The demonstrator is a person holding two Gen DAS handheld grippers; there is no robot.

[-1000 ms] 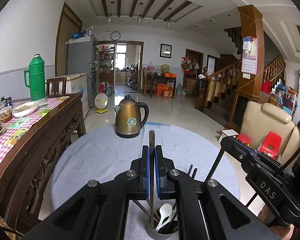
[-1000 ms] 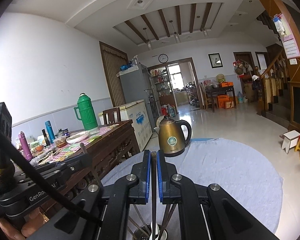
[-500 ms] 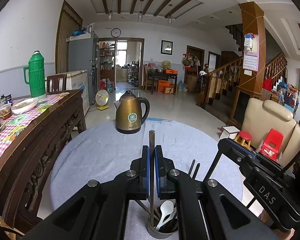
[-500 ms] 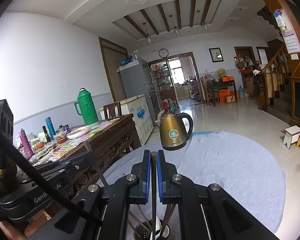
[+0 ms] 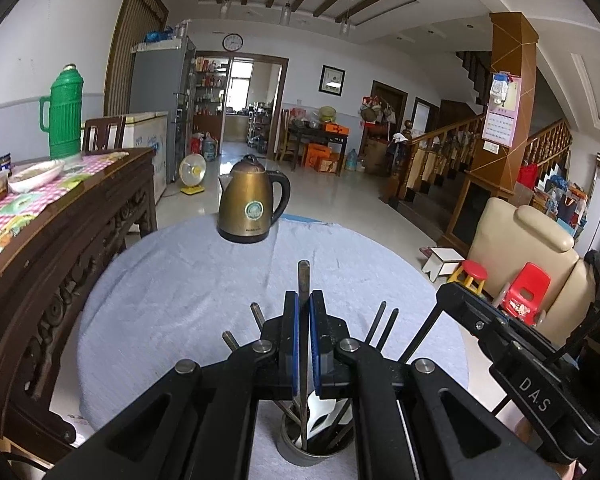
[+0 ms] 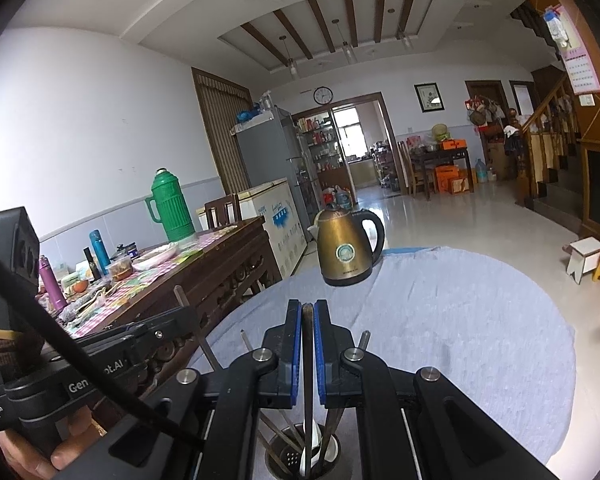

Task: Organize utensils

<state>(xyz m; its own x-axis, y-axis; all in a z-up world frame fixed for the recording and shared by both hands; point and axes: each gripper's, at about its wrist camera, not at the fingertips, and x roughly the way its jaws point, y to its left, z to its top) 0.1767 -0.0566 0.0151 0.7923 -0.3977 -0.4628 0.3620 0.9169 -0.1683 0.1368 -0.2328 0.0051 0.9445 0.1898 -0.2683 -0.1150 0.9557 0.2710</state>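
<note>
In the left wrist view, we see the left gripper [image 5: 303, 344] at lower centre, its blue-padded jaws pinched nearly shut on a flat metal utensil handle [image 5: 303, 280] that stands upright between them and pokes above the fingertips. Its lower end drops into a round metal utensil holder [image 5: 300, 454] at the bottom centre, which also holds a white plastic spoon [image 5: 320, 414] and several dark chopsticks [image 5: 382, 322] leaning out to either side. The holder stands on a round table under a pale blue cloth [image 5: 172, 288], with a bronze electric kettle [image 5: 250, 208] at its far edge.

In the right wrist view, the right gripper [image 6: 308, 352] is likewise clamped almost closed on a thin dark utensil handle [image 6: 308, 320], directly above the same holder [image 6: 284, 458] at the bottom centre. The left gripper's body fills the lower left.
</note>
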